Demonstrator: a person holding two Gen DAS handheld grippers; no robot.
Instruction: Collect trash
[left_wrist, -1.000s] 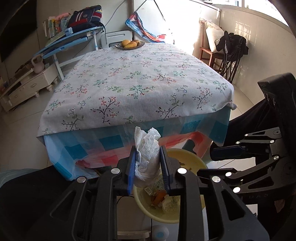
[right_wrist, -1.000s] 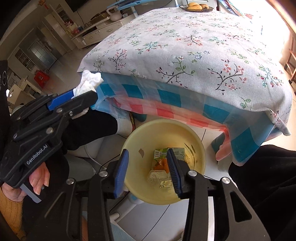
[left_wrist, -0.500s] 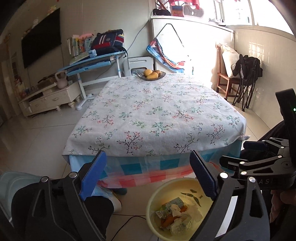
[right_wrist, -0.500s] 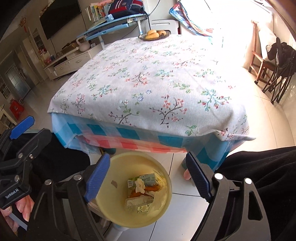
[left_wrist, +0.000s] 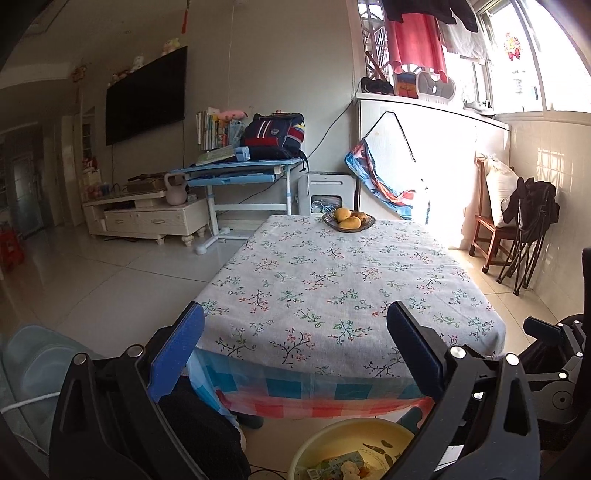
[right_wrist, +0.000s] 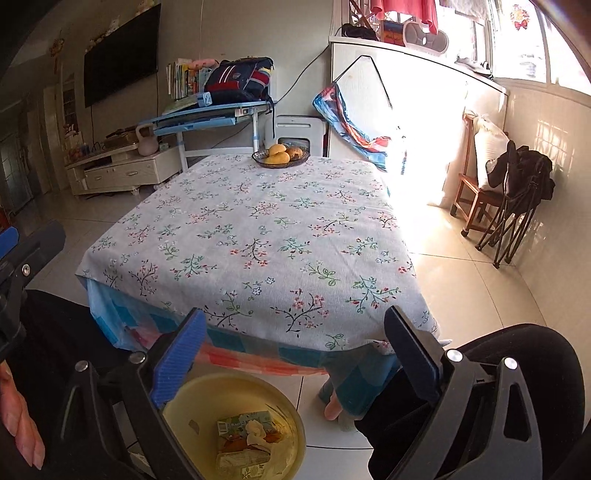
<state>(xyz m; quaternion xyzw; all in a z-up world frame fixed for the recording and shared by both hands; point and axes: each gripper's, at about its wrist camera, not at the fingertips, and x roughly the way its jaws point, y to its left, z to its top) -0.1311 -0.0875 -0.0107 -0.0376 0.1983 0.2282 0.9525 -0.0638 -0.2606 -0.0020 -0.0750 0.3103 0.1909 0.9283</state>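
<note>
A yellow basin (right_wrist: 288, 413) stands on the floor in front of the table and holds trash: cartons, orange scraps and a crumpled white tissue (right_wrist: 255, 430). The basin also shows in the left wrist view (left_wrist: 332, 435) at the bottom edge. My left gripper (left_wrist: 295, 350) is open and empty, raised above the basin and facing the table. My right gripper (right_wrist: 295, 354) is open and empty, also above the basin. The table (right_wrist: 258, 229) wears a floral cloth.
A dish of fruit (right_wrist: 280, 155) sits at the table's far edge. A blue desk with a backpack (left_wrist: 273, 136) and a TV cabinet (left_wrist: 147, 218) stand behind. A chair with a black bag (right_wrist: 517, 177) stands at the right. The person's dark-clothed legs flank the basin.
My left gripper opened and dropped the white tissue into the basin. My right gripper also opened wide. Both grippers then rose and tilted up toward the table.
</note>
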